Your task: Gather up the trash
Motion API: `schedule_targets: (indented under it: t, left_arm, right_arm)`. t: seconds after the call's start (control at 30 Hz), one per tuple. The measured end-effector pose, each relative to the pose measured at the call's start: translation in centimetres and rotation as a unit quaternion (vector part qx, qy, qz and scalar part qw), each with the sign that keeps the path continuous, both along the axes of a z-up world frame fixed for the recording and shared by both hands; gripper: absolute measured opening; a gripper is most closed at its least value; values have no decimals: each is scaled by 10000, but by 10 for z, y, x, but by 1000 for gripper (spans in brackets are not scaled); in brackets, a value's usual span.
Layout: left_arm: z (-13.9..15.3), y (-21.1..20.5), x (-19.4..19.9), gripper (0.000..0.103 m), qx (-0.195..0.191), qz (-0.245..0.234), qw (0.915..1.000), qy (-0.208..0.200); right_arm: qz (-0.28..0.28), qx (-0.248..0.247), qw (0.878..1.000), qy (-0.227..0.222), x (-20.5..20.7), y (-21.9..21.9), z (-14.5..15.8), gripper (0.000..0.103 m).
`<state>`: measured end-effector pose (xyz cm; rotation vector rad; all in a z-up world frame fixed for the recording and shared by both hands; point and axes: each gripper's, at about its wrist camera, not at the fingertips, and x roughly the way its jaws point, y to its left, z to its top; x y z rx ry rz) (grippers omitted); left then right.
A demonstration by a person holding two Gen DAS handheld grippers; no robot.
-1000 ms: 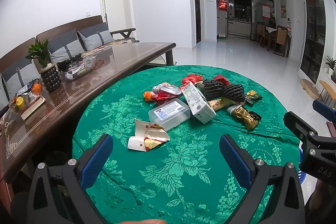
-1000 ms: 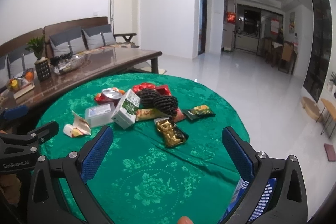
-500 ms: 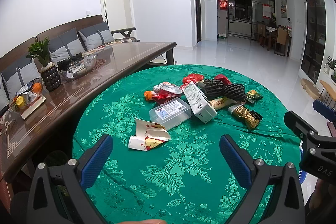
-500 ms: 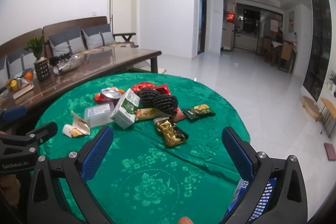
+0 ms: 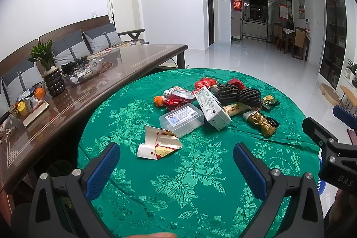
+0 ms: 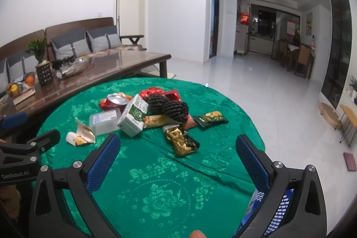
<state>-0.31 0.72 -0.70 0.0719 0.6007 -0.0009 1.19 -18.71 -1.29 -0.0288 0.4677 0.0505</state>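
Left gripper (image 5: 176, 162): jaws spread wide, nothing between them, held above the near part of the green tablecloth (image 5: 200, 193). Right gripper (image 6: 178, 155): jaws likewise wide apart and empty, above the same cloth.

The trash lies in a cluster at 12 o'clock from both grippers, well apart from the fingers. In the left wrist view, the torn paper wrapper (image 5: 158, 144) lies nearest, with the clear plastic box (image 5: 181, 118) just beyond it, touching. At 1 o'clock, the white carton (image 5: 212, 108) leans tilted against the box. The gold wrapper (image 5: 263, 122) lies at 2 o'clock. Two black mesh sleeves (image 5: 238, 94) and a crushed red can (image 5: 180, 96) sit behind.

A blue basket (image 6: 276, 206) shows at 4 o'clock in the right wrist view, beyond the table edge.
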Motion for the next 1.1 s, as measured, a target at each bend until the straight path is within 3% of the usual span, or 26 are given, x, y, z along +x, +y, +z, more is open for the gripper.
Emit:
schedule_targets:
  t: [1.1]
  left_arm:
    - [-7, 6, 3, 103, 33, -1, 9999, 157]
  right_arm:
    - [-14, -23, 10000, 0, 0, 3, 0, 103]
